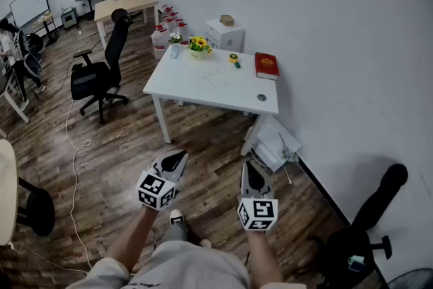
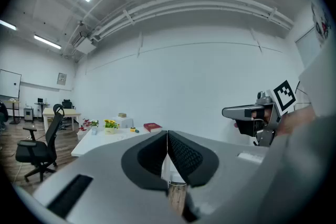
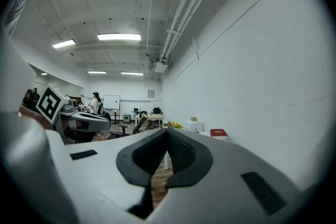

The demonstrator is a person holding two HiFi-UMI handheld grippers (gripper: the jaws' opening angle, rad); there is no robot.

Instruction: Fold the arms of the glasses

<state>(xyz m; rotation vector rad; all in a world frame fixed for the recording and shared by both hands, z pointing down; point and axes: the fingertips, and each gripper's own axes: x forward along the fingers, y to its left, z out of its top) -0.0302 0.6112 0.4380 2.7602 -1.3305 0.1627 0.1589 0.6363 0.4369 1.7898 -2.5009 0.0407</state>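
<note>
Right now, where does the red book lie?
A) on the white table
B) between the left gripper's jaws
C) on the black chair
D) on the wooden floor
A: the red book lies on the white table, at its corner nearest the wall.

Support: white table (image 1: 183, 86) on wood floor (image 1: 135, 166) | Far side: red book (image 1: 266, 65), yellow flowers (image 1: 199, 45), small yellow item (image 1: 234, 60) (kind unclear) | Near edge: dark disc (image 1: 262, 97)

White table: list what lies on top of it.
A red rectangular book, a pot of yellow flowers and a small yellow-green object rest on the white table. Whatever lies under the book is hidden.
</note>
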